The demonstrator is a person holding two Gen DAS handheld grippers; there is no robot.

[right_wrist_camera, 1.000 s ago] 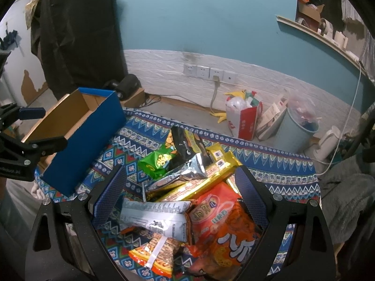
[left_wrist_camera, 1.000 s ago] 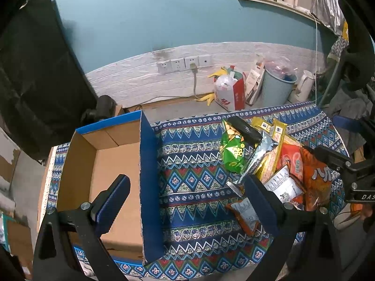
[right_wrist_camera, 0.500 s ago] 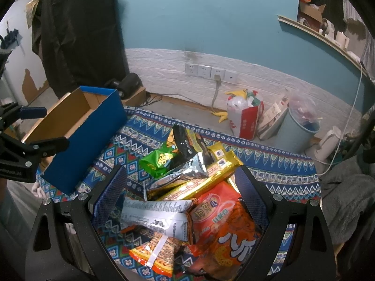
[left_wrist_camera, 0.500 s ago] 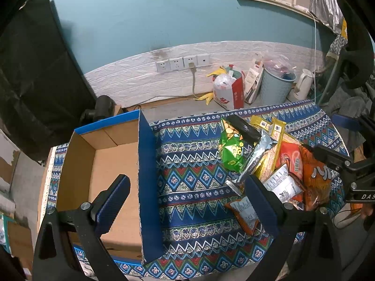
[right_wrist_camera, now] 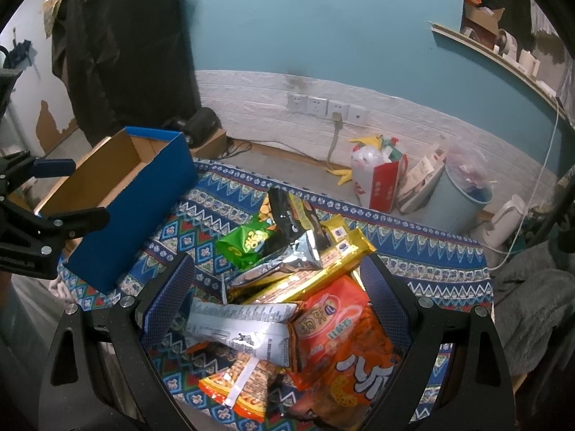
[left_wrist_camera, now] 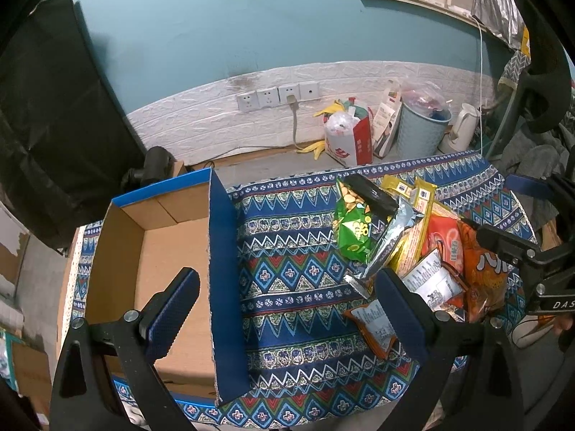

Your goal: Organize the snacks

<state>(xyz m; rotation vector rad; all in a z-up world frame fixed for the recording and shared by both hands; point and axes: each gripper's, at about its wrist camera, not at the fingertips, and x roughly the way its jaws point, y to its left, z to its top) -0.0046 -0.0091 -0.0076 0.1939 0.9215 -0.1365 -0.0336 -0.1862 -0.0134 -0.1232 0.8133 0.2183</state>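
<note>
Snack pile [right_wrist_camera: 287,287] sits on the patterned cloth [left_wrist_camera: 298,287], right in front of the right gripper [right_wrist_camera: 276,283] and partly between its jaws. Orange chip bag [right_wrist_camera: 337,341] lies nearest the right jaw, white-and-grey packet [right_wrist_camera: 244,327] runs across toward the left jaw, gold bars [right_wrist_camera: 316,269] and silver wrapper [right_wrist_camera: 287,255] just beyond the tips, green bag [right_wrist_camera: 244,244] and black packet [right_wrist_camera: 284,212] furthest out. Small orange packet [right_wrist_camera: 237,380] lies below the jaws, close to the near cloth edge.

Open room: a bare strip of cloth runs between the pile and the box, straight ahead of the left gripper [left_wrist_camera: 284,294]. The far cloth edge drops to the floor behind the pile.

Cardboard box [left_wrist_camera: 154,251], blue outside, brown inside, lies past the left gripper's left jaw; its tall blue wall [left_wrist_camera: 222,269] stands between the jaws. Nothing visible inside the box. The pile starts at the left gripper's right jaw, whose tip overlaps the small orange packet in view; contact unclear.

Both sets of jaws are wide apart, holding nothing. Right gripper's pads hover over the pile; can't tell if they touch any wrapper.

Beyond the cloth: red-and-white bag [right_wrist_camera: 377,179], light blue bin [right_wrist_camera: 460,201], white kettle [right_wrist_camera: 506,222] along the wall.
</note>
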